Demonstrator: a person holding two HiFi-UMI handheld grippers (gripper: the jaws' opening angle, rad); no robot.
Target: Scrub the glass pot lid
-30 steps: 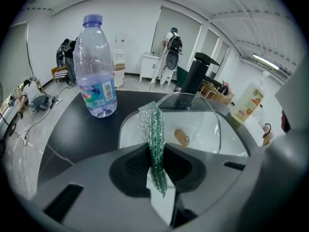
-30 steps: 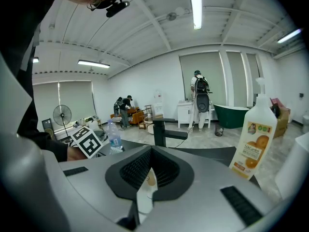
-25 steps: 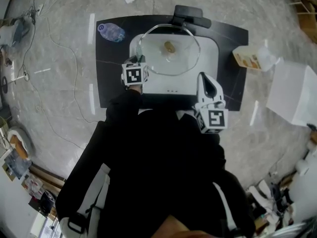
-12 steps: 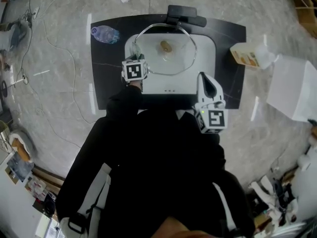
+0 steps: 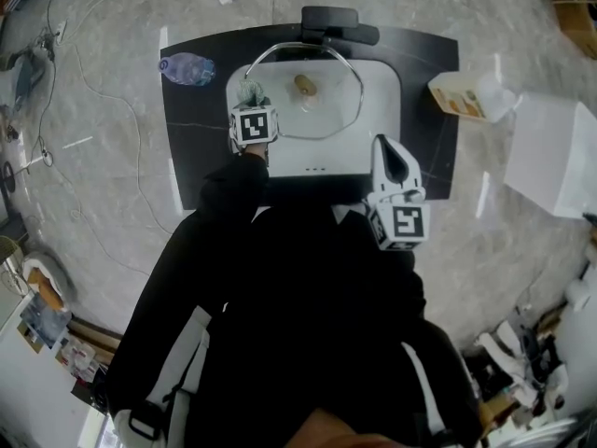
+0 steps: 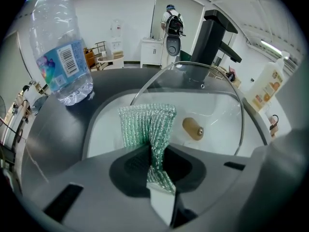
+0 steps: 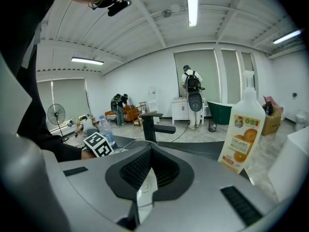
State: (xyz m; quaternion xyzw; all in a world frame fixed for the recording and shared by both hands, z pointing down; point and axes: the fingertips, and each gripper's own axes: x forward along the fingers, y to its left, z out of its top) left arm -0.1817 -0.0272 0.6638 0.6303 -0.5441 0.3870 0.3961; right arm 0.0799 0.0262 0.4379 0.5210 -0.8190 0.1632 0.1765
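Right gripper [image 7: 140,197], jaws clenched with nothing between them, hangs at the near edge of the black counter [image 5: 191,157]. Left gripper [image 6: 157,175] grasps a green scrubbing cloth [image 6: 147,124] at the left side of the white sink [image 5: 382,143]. The glass pot lid [image 5: 331,105] rests in the sink, below the black faucet [image 5: 328,21]

Person wears a black long-sleeved top [image 5: 298,325] with white stripes [image 5: 185,348] down the sides. The left gripper [image 5: 249,98] and right gripper [image 5: 386,147] have light grey moulded shells. Each carries a white cube with a black square marker: left cube [image 5: 254,126], right cube [image 5: 401,224]. The gripper views show a V-shaped recess [image 7: 149,170] lined with dark ribbed pads. Black rectangular slots [image 7: 240,204] sit either side of it.
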